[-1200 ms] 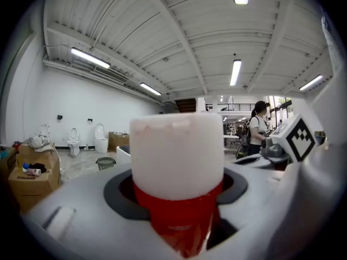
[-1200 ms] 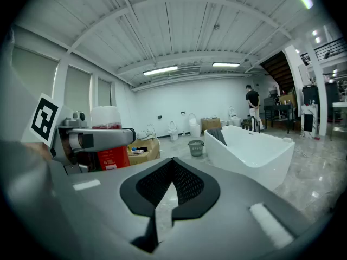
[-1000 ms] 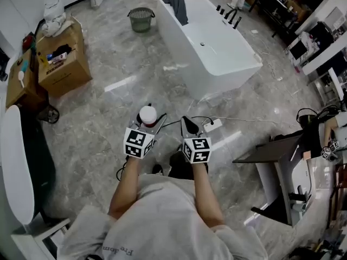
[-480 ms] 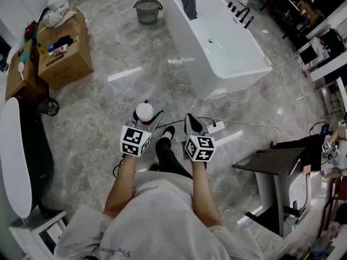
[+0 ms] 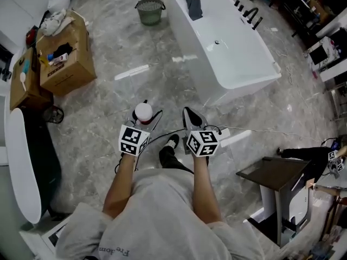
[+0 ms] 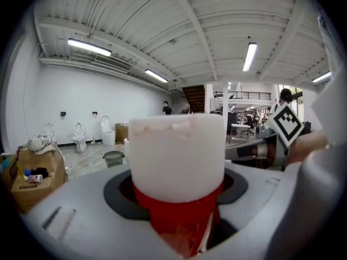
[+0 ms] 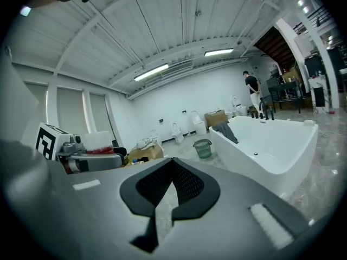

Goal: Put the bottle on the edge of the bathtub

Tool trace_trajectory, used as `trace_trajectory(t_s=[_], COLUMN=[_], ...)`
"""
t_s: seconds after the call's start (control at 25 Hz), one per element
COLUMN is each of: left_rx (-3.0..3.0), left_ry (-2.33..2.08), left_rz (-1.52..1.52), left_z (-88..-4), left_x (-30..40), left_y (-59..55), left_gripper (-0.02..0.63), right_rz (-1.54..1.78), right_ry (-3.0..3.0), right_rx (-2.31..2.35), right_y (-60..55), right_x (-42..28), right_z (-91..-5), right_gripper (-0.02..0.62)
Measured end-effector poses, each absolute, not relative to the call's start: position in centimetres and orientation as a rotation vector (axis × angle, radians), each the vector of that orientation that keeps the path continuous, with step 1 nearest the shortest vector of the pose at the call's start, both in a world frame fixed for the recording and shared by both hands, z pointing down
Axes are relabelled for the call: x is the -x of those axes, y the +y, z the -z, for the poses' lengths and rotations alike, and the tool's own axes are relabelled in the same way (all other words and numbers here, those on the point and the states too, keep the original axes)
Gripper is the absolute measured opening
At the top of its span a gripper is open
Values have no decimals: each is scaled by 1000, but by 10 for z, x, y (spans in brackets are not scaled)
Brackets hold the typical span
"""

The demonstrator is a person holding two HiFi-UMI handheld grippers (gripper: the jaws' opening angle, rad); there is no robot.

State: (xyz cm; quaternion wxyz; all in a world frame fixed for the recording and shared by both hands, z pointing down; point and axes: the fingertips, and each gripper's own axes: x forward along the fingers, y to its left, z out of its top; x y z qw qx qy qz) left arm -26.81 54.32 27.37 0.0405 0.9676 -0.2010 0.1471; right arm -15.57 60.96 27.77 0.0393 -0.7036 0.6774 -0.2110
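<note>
White-capped red bottle (image 6: 178,161) in left gripper (image 5: 146,119), glossy white rectangular bathtub (image 5: 195,53) ahead

Both arms reach out in front of the body, bare and roughly parallel. The left forearm (image 5: 122,183) carries the left claw (image 5: 145,118), and its jaws are clamped on either side of the bottle (image 5: 143,112), which stands upright between them with its white cap on top. The right forearm (image 5: 204,186) carries the right claw (image 5: 187,114), jaws pressed together, dark pads meeting, nothing between them. The two claws sit side by side, apart, both aimed forward and tipped slightly down.
</note>
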Motion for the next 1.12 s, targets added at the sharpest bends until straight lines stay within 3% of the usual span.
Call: trace_trajectory(t_s=[0.48,1.12], left_rx=[-2955,-2892], left_ry=[-662,-811], left_rz=[-464,-469], left_z=[-263,-274], left_x=[198,188], left_y=[437,328], left_gripper=[334,334], right_rz=[682,683], right_ry=[2140,2398], right_rx=[2024,1898], right_y=[511,439], right_x=[68,39], right_z=[-275,-288], right_gripper=[2,2])
